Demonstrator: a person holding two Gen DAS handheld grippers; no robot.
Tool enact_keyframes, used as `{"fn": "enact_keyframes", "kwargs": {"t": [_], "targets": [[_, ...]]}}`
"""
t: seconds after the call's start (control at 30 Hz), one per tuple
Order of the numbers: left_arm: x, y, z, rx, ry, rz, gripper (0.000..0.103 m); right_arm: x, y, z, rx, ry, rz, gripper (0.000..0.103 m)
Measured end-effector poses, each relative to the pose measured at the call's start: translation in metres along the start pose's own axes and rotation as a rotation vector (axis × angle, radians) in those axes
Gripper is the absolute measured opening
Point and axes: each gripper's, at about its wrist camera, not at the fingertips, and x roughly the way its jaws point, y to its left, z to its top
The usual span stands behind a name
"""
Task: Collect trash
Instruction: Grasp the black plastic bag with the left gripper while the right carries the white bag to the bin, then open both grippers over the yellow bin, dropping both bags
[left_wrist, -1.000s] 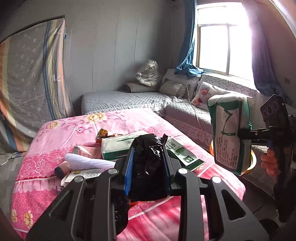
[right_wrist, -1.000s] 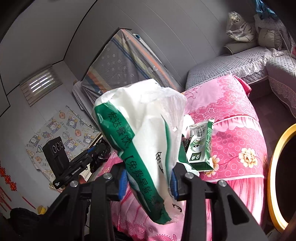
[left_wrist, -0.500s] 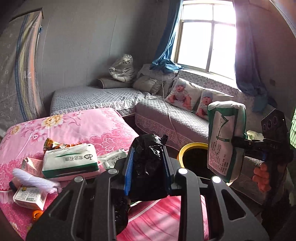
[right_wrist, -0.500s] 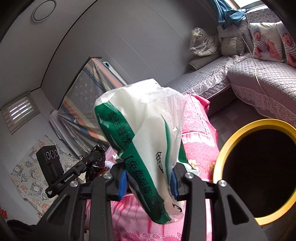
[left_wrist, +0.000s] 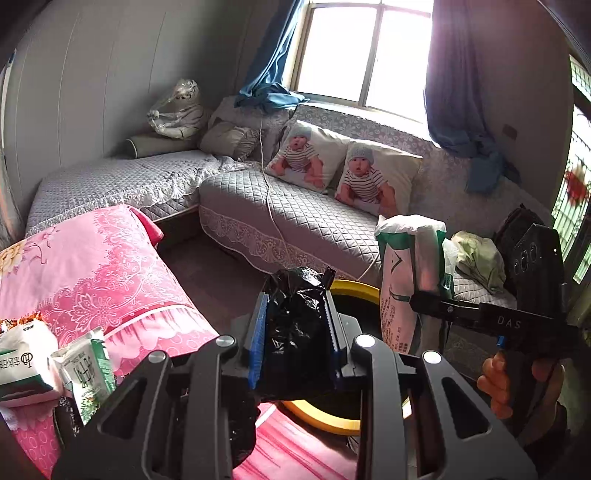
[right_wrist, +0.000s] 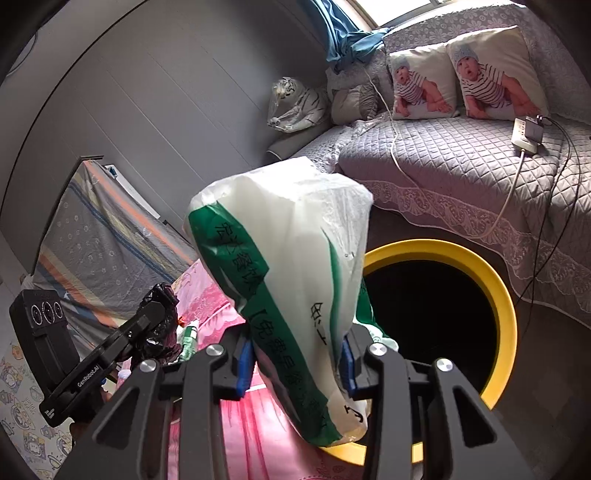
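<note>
**Mia:** What do you see from the left wrist?

**Ben:** The left tool (left_wrist: 295, 325) is squeezed tight on a crumpled black bag (left_wrist: 295, 314). The bag sits between the blue pads and sticks up past the tips. The tool points a bit down, toward a bin with a yellow rim (left_wrist: 354, 288) on the floor just beyond it.

**Mia:** And the other hand?

**Ben:** It is on the right side. A hand (left_wrist: 517, 376) grips the black handle, fingers curled around it. The right tool (left_wrist: 424, 295) reaches sideways toward the middle and clamps a white and green bag (left_wrist: 402, 280). That bag stands upright, near the bin's rim and above it.

**Mia:** Anything on the pink bed cover (left_wrist: 92, 266)?

**Ben:** Yes, a tissue pack (left_wrist: 22, 362) and a small green and white carton (left_wrist: 88, 369) lie at the left edge.

**Mia:** Now the right wrist?

**Ben:** The right tool (right_wrist: 295, 354) pinches the white and green bag (right_wrist: 288, 280) near its lower part. The bag is big and leans up toward the left. The bin's yellow rim (right_wrist: 498, 295) and dark mouth are just behind it, to the right.

**Mia:** Can you see the left tool there?

**Ben:** Yes, at the left. The left tool (right_wrist: 155, 317) pokes up at a slant with the black bag (right_wrist: 162, 325) caught in its tip, over the pink bed cover (right_wrist: 207, 295).
</note>
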Motion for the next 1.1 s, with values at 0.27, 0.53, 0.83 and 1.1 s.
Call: {"fn": "enact_keyframes", "kwargs": {"t": [0.27, 0.53, 0.83, 1.1], "targets": [[0.065, -0.018, -0.006, -0.016, 0.09, -0.012, 0.026, 0.016, -0.04, -0.005, 0.092, 0.028, -0.071, 0.034], [0.095, -0.021, -0.008, -0.06, 0.119, -0.041, 0.027, 0.029, -0.067, 0.002, 0.156, 0.062, -0.116, 0.035], [0.074, -0.008, -0.006, -0.139, 0.063, -0.031, 0.083, 0.019, -0.073, 0.009, 0.188, 0.023, -0.198, 0.06], [0.006, 0.012, -0.004, -0.19, -0.091, 0.059, 0.092, -0.016, -0.057, 0.006, 0.132, -0.069, -0.224, 0.068]]}}
